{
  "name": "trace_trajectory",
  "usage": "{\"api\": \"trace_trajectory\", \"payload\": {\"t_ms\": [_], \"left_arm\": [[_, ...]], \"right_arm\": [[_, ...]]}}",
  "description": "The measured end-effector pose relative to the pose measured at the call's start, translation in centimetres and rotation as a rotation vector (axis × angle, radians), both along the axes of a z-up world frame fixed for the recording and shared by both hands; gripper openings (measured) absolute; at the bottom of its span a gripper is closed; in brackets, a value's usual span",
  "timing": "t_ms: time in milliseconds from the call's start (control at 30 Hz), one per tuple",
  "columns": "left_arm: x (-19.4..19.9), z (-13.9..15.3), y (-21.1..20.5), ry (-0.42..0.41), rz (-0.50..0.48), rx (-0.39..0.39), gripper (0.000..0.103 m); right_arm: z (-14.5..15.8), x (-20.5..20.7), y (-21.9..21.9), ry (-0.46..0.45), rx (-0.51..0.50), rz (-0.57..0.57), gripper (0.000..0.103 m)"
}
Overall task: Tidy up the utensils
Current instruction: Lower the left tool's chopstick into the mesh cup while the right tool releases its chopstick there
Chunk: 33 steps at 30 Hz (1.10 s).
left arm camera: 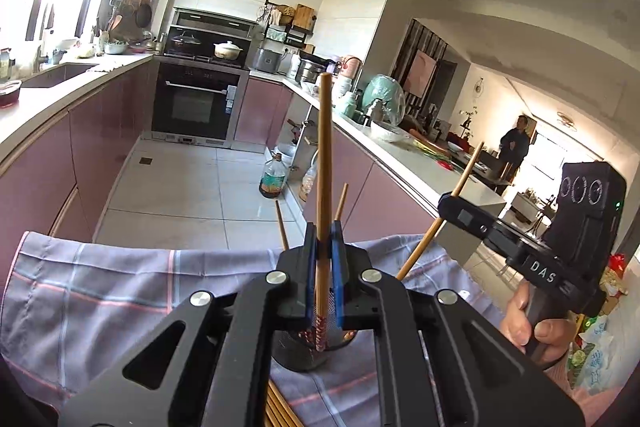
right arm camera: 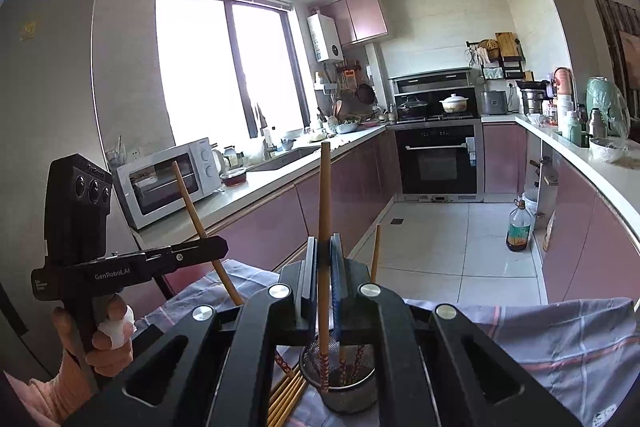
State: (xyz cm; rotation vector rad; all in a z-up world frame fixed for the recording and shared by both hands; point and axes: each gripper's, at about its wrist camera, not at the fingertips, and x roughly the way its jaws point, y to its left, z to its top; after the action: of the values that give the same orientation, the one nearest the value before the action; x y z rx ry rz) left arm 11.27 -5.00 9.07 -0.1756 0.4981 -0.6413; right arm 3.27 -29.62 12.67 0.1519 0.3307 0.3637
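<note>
The left gripper (left arm camera: 323,247) is clenched on one bamboo chopstick (left arm camera: 323,163), a thin round stick of light brown wood that stands almost upright between the blue rubber pads (left arm camera: 338,267). Its lower end has a band of red and white pattern and goes down into the mesh holder (left arm camera: 298,355), a round cup of dark metal net with a solid base. The right gripper (right arm camera: 323,259) is also clenched on a chopstick of the same kind (right arm camera: 325,203), upright too, and its patterned tip is inside the holder (right arm camera: 344,383) with two or three others that lean on the mesh wall.

The holder stands on a checked cloth (left arm camera: 120,287), soft and grey-purple with pink lines, at the near edge of the scene. More loose chopsticks (right arm camera: 286,397) lie flat on the cloth just left of the holder, but the black gripper frames cover most of them, so their number is not clear. The frames also hide the near rim of the holder in both views.

Behind are glossy pink cabinets (right arm camera: 352,195), a pale smooth countertop (right arm camera: 280,179) and white floor tiles (left arm camera: 188,183). In the far room a person (left arm camera: 516,143) seems to stand, too small to describe.
</note>
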Motion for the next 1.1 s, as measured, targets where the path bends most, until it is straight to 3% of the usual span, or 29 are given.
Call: {"api": "trace_trajectory", "payload": {"t_ms": [500,867,1100], "left_arm": [[3.1,-2.8,-3.4,0.075,0.008,0.124,0.007],[6.1,-7.6,-5.0,0.195,-0.032,0.202,0.007],[7.3,-9.1,-5.7,0.218,-0.025,0.231,0.008]], "right_arm": [[-3.4,4.4,1.8,0.125,-0.075,-0.005,0.005],[-6.3,6.6,2.7,0.265,-0.103,0.014,0.005],[-7.5,7.8,2.4,0.309,-0.08,-0.011,0.008]]}}
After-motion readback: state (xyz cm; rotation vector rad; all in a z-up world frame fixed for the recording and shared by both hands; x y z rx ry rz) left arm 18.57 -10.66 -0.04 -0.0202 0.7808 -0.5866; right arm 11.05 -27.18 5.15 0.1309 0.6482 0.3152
